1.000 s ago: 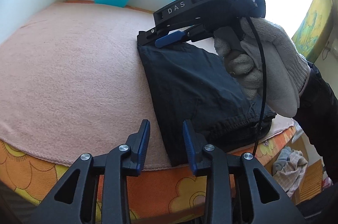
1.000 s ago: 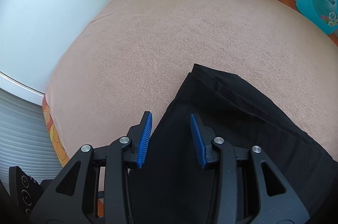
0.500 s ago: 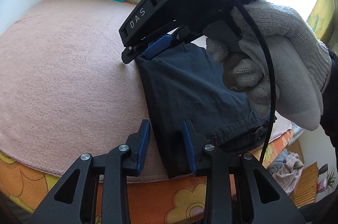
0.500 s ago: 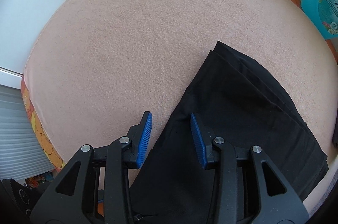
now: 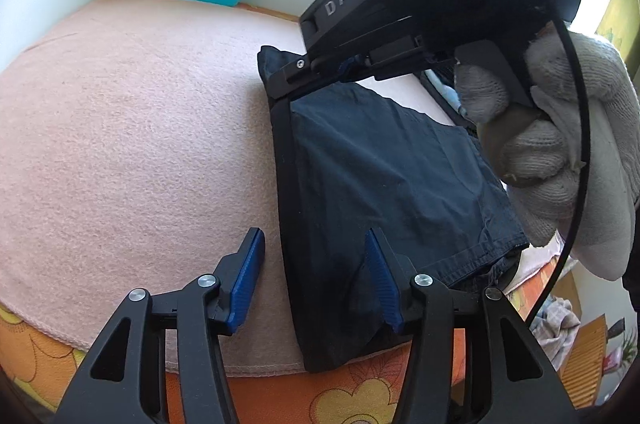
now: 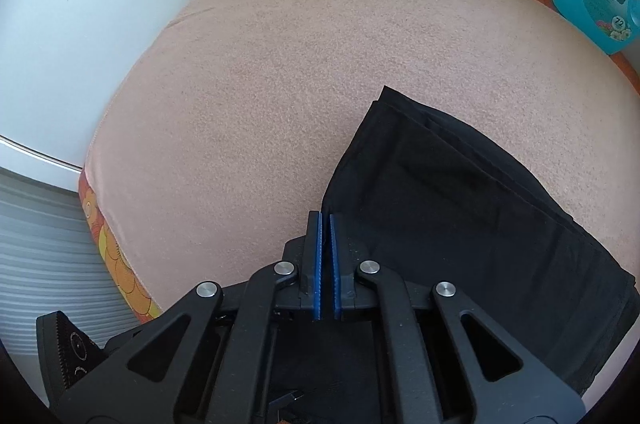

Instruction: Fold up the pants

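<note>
Folded black pants [image 5: 384, 175] lie on the pink towel [image 5: 132, 127]. Left gripper [image 5: 314, 282] hovers spread wide over their near edge; right gripper [image 6: 325, 256] (gloved hand [image 5: 560, 159] gripping it) is clenched, holding nothing visible.

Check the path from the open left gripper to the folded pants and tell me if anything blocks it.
Nothing visible blocks it. The left gripper is open, its fingers astride the near long edge of the pants. The right gripper, shut, is at the pants' far end, clear of that path.
</note>
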`<state>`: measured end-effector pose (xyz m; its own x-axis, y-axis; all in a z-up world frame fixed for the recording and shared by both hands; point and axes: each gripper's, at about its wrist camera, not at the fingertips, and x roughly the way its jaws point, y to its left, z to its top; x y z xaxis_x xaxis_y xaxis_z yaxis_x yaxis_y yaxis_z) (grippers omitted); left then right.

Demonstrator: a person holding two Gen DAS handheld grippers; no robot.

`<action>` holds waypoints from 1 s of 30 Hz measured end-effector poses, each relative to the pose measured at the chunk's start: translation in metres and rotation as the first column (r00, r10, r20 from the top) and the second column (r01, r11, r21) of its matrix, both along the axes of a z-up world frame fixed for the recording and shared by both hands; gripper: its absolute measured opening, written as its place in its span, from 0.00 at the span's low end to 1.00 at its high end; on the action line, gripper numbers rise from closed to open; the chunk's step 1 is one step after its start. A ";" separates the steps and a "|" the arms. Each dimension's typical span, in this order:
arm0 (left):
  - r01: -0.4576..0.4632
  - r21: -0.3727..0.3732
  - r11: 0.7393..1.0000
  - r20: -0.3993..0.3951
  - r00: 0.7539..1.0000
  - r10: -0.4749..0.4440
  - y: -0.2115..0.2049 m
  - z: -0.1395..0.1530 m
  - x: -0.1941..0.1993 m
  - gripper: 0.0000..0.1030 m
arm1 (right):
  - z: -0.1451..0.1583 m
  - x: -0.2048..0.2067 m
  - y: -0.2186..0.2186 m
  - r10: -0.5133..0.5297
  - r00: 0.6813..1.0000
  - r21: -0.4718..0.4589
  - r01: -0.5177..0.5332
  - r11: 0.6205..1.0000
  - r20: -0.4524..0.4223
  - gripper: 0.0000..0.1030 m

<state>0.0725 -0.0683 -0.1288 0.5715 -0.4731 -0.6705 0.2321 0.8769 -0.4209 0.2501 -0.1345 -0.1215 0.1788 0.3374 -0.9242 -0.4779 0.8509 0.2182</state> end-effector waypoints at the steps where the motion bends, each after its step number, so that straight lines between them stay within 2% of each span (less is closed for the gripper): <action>1: 0.005 -0.012 1.000 0.000 1.000 -0.005 0.000 -0.001 0.000 0.18 | 0.003 -0.001 -0.002 0.002 1.000 0.007 -0.003 1.000 0.004 0.04; 4: 0.012 -0.018 1.000 0.029 0.999 -0.012 -0.002 0.003 -0.003 0.09 | 0.013 -0.002 -0.008 0.001 1.000 0.019 -0.001 1.000 0.024 0.04; 8: 0.014 -0.022 1.000 0.090 0.996 -0.012 -0.006 0.016 -0.010 0.07 | 0.022 -0.013 0.003 0.042 0.996 -0.039 -0.039 0.998 0.073 0.05; 9: 0.019 -0.022 1.000 0.100 0.995 -0.016 -0.007 0.020 -0.013 0.07 | 0.020 -0.010 0.005 0.044 0.996 -0.058 -0.040 0.997 0.072 0.13; 10: 0.021 -0.020 1.000 0.111 0.994 -0.019 -0.010 0.022 -0.014 0.07 | 0.022 -0.011 0.005 0.050 0.996 -0.075 -0.044 0.996 0.078 0.30; 12: 0.030 -0.022 0.999 0.126 0.992 -0.027 -0.009 0.028 -0.011 0.07 | 0.024 -0.014 0.006 0.075 0.992 -0.124 -0.062 0.990 0.103 0.44; 14: 0.042 -0.023 0.999 0.139 0.990 -0.039 -0.014 0.032 -0.011 0.07 | 0.024 -0.016 0.006 0.088 0.991 -0.159 -0.072 0.985 0.096 0.44; 17: 0.059 -0.019 0.998 0.158 0.986 -0.055 -0.021 0.039 -0.012 0.07 | 0.022 -0.016 0.001 0.088 0.996 -0.141 -0.083 0.987 0.029 0.44; 18: 0.064 -0.018 0.998 0.164 0.985 -0.060 -0.024 0.041 -0.013 0.07 | 0.023 -0.018 -0.002 0.086 0.995 -0.143 -0.079 0.986 0.040 0.40; 19: 0.071 -0.018 0.997 0.170 0.983 -0.067 -0.027 0.043 -0.013 0.07 | 0.024 -0.019 -0.004 0.084 0.995 -0.149 -0.075 0.986 0.057 0.30; 22: 0.087 -0.009 0.996 0.186 0.979 -0.084 -0.035 0.049 -0.016 0.07 | 0.029 -0.025 -0.013 0.063 0.994 -0.126 -0.051 0.991 0.091 0.13; 25: 0.102 -0.011 0.995 0.194 0.976 -0.098 -0.039 0.055 -0.016 0.07 | 0.039 -0.037 -0.025 0.050 0.986 -0.118 -0.031 0.992 0.161 0.07; 30: 0.151 0.002 0.989 0.218 0.965 -0.147 -0.055 0.062 -0.023 0.07 | 0.058 -0.052 -0.051 0.027 0.972 -0.086 -0.007 0.996 0.234 0.05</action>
